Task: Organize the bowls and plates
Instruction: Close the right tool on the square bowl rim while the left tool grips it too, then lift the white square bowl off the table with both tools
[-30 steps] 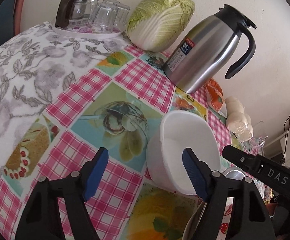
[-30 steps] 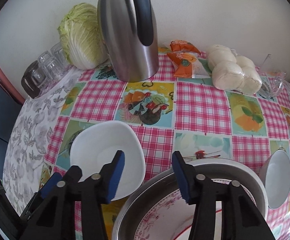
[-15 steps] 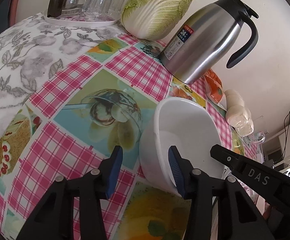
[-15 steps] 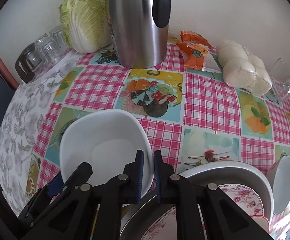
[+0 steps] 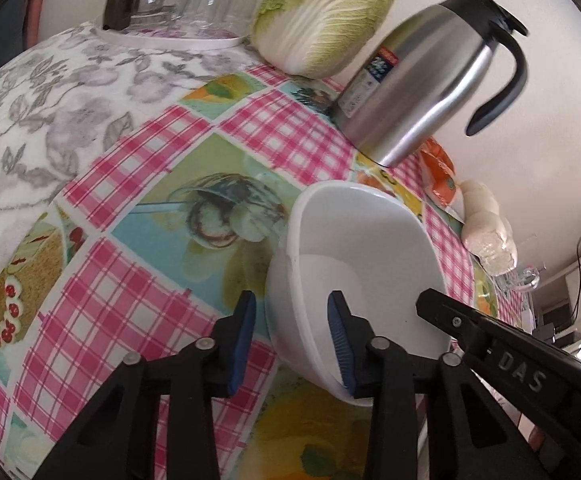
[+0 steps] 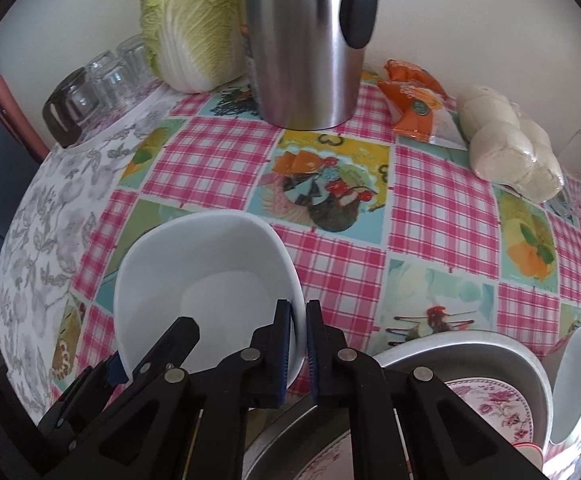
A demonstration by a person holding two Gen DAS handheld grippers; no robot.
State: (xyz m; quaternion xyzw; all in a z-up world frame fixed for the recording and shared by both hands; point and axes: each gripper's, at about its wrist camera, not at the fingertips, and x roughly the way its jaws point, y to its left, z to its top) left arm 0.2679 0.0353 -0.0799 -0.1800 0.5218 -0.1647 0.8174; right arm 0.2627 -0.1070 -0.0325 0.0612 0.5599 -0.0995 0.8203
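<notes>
— How many bowls? 
— Two white bowls: one (image 6: 210, 280) left of the right fingers, one (image 6: 572, 380) far right of them.
— Plates? 
— One floral plate (image 6: 486, 400) in one metal basin (image 6: 450, 354).
— The rest? 
— One jug (image 6: 306, 40), one cabbage (image 6: 190, 24).

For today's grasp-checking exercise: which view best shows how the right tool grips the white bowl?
The right wrist view: the right tool pinches the white bowl rim between its pads. The left wrist view shows only that tool's black arm beside the bowl.
</notes>
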